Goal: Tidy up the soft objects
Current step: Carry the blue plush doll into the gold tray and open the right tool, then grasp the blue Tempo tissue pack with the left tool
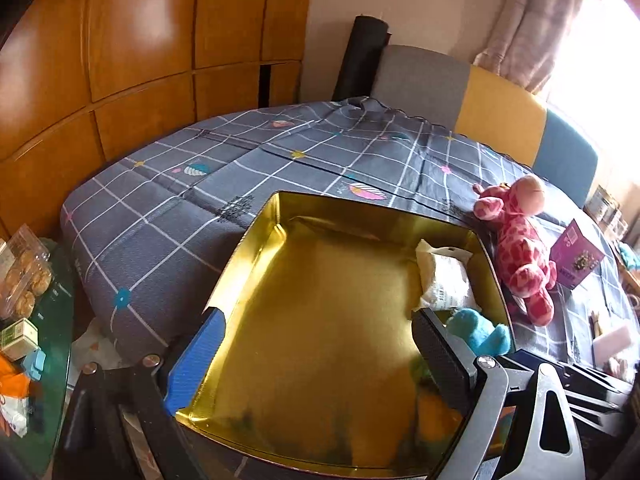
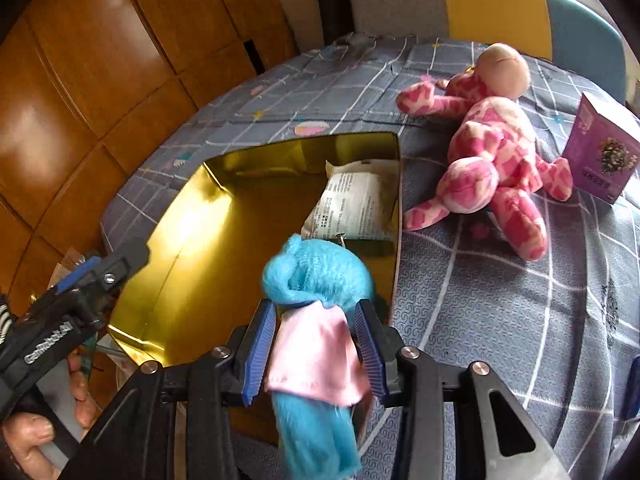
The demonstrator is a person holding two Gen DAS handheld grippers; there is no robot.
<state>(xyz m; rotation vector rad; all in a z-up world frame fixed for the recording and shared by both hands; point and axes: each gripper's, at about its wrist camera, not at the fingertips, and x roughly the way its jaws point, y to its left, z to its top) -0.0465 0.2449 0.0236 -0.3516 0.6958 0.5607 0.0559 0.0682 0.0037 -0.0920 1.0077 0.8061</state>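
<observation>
Blue plush toy point(image 2: 316, 280) hangs in the right gripper point(image 2: 316, 350), over the near right edge of the gold tin point(image 2: 200, 216). Long axis runs along the fingers: rounded head end points away from the camera toward the tin's far wall, shaggy tail end trails back toward the wrist. Fuzzy bright-blue pile, a pale pink satin garment around its middle, a small metal clasp just beyond the head. Right gripper's blue ribbed pads point(image 2: 260, 350) are pinched against the pink cloth on both sides.

Inside the tin, at the far right corner, lies a white printed packet point(image 2: 352, 204), flat, print facing up. Tin interior is mirror-gold, rectangular, open on top.

Left gripper point(image 1: 320, 344) has its jaws spread wide, straddling the tin's near left area, nothing between the pads; one pad blue, the other dark.

Pink giraffe plush point(image 2: 488, 160) lies on the grey checked tablecloth point(image 2: 500, 300) just right of the tin, head toward the far edge. Purple box point(image 2: 600, 152) stands just beside the giraffe's right.
</observation>
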